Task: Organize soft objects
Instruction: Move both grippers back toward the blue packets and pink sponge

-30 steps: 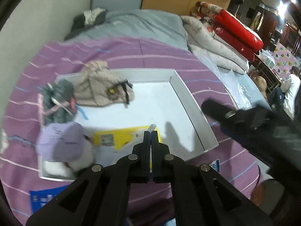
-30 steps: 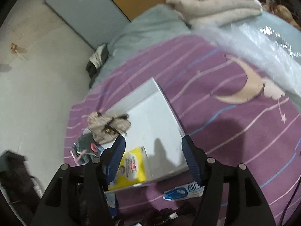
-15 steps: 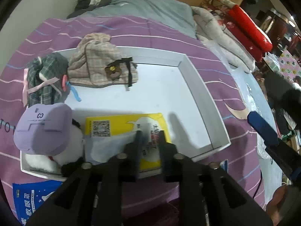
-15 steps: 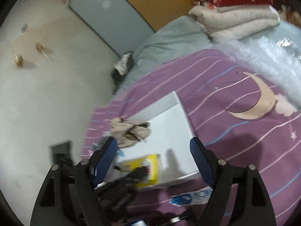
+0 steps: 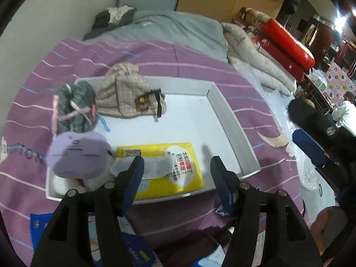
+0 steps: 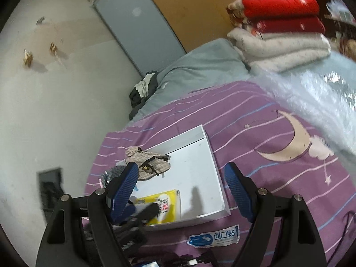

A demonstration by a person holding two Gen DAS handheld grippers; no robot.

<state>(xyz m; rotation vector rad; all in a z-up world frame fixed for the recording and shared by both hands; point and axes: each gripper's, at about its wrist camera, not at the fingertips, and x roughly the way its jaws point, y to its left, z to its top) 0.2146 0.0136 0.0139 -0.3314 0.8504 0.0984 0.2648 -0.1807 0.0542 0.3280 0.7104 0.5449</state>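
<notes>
Left gripper [image 5: 176,166]: we see jaws just opened, empty.
Yellow wipes pack [image 5: 175,166]: probably soft, slippery; we pinch an edge.
Right gripper [image 6: 181,189]: spread.

"创口贴" on blue-white packet [image 6: 214,237]

shallow white cardboard tray [image 5: 231,120]: looking smooth and matt
yellow plastic wipes pack [image 5: 178,155]: showing a glossy film
beige checked cloth garment [image 5: 126,91]: lying soft and woven
purple striped bed cover [image 5: 138,53]: looking like matt cloth
left hand-held gripper [image 5: 176,169]: black matt plastic arms, blue ribbed pads
clear plastic sheet [image 6: 311,89]: shining and crinkling
</notes>
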